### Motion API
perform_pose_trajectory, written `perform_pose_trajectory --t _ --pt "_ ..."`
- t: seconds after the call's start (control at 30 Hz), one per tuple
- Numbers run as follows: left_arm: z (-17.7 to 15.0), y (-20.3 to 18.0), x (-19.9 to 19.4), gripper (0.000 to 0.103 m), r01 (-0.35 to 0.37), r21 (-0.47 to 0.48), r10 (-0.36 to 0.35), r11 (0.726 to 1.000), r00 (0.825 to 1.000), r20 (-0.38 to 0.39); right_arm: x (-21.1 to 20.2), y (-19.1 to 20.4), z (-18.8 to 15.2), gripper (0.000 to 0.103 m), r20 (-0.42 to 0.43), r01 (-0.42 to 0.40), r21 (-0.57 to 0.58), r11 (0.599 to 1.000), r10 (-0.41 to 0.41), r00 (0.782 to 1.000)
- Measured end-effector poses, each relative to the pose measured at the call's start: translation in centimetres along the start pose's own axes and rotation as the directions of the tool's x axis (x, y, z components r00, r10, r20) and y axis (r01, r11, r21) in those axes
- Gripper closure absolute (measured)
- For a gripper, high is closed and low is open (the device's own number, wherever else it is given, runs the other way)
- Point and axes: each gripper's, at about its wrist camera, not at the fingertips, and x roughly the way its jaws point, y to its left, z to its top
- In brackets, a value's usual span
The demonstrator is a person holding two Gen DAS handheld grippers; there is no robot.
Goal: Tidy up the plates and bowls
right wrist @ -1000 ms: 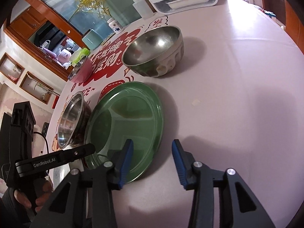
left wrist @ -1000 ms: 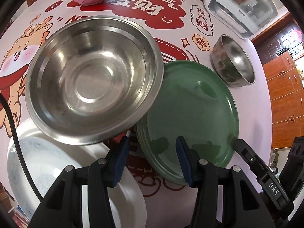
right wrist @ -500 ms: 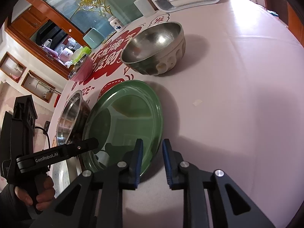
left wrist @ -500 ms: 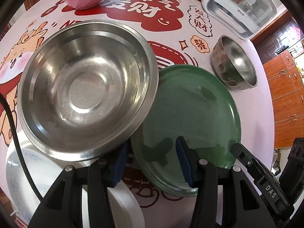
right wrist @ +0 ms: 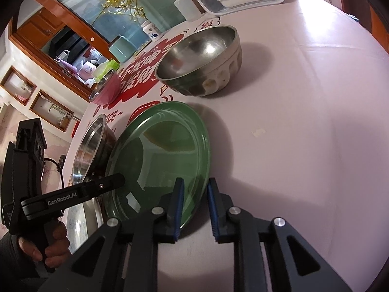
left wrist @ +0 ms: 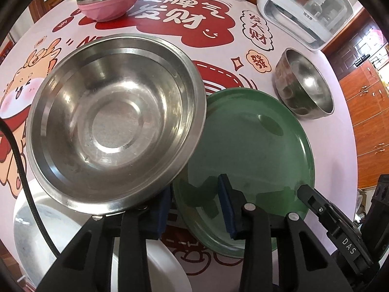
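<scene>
Left gripper (left wrist: 194, 209) sat at the bottom centre of the left wrist view, jaws straddling the near-left rim of the green plate (left wrist: 248, 160); they had just been closing, with the rim between them, but I can't tell if the pads pressed on it yet. Its left finger (left wrist: 163, 215) was partly hidden under the rim of the large steel bowl (left wrist: 114, 121), which filled the left-centre of the frame and overlapped the plate's left edge. White plate (left wrist: 48, 231) lay at lower left, partly under that bowl. Right gripper (right wrist: 193, 206), bottom centre of the right wrist view, had just narrowed its jaws; plate's near-right rim (right wrist: 194, 194) sat between them, gap small, contact looked likely on the left pad but I couldn't confirm a clamp. Green plate lay on the counter (right wrist: 304, 121), mid-frame in both views. Small steel bowl (right wrist: 201, 60) stood beyond it, upper centre in the right wrist view, apart from the plate. Pink bowl (left wrist: 109, 2) with steel lining was at upper left in the left wrist view, well apart. White appliance (left wrist: 306, 14) at upper right. A hand (right wrist: 46, 245) gripped the left gripper's handle at lower left of the right wrist view.
</scene>
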Motion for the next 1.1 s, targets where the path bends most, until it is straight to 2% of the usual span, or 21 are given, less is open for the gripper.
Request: perform_pose_trajectory --t 0.13,0.67,1.1 --pt "0.1 -0.1 0.0 0.071 -0.020 0.015 0.020 1.000 1.000 0.011 -0.1 -0.4 -0.2 0.092 0.004 0.002 0.006 1.000 -0.002 1.000" --pt "-0.1 0.0 -0.5 0.082 -0.010 0.014 0.010 1.000 1.000 0.021 -0.8 -0.6 -0.3 0.092 -0.030 0.007 0.020 1.000 -0.006 1.000" --pt "-1.2 -0.8 -2.3 0.084 0.016 0.073 -0.021 0.997 0.998 0.060 -2.6 -0.1 -0.5 0.092 0.000 0.025 0.011 1.000 -0.025 1.000"
